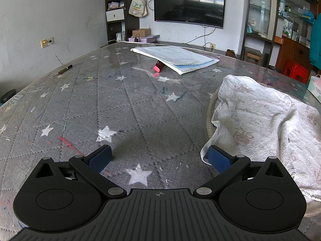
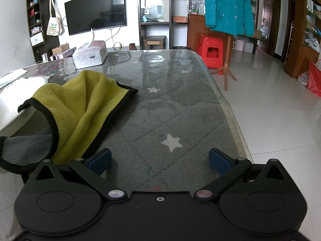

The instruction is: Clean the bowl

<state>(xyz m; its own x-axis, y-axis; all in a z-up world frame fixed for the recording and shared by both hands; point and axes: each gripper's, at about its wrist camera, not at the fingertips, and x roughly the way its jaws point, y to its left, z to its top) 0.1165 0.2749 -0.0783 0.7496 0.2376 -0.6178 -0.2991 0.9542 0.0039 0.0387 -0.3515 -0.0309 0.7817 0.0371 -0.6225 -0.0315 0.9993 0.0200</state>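
In the left wrist view a white towel (image 1: pixel 264 120) lies draped over a pale bowl, of which only the rim (image 1: pixel 209 112) shows at the right. My left gripper (image 1: pixel 159 157) is open and empty just above the table, its right fingertip touching the towel's lower corner. In the right wrist view a yellow cloth with black edging (image 2: pixel 80 104) lies on the table and hangs over the white bowl's rim (image 2: pixel 12 118) at the left. My right gripper (image 2: pixel 159 159) is open and empty, to the right of the cloth.
The table carries a grey star-patterned cover under glass (image 1: pixel 120 104). A stack of papers (image 1: pixel 176 58) with a red object (image 1: pixel 157 67) under it and a pencil (image 1: pixel 63 70) lie farther back. A tissue pack (image 2: pixel 90 55) stands at the far side. The table edge (image 2: pixel 228 112) drops to tiled floor.
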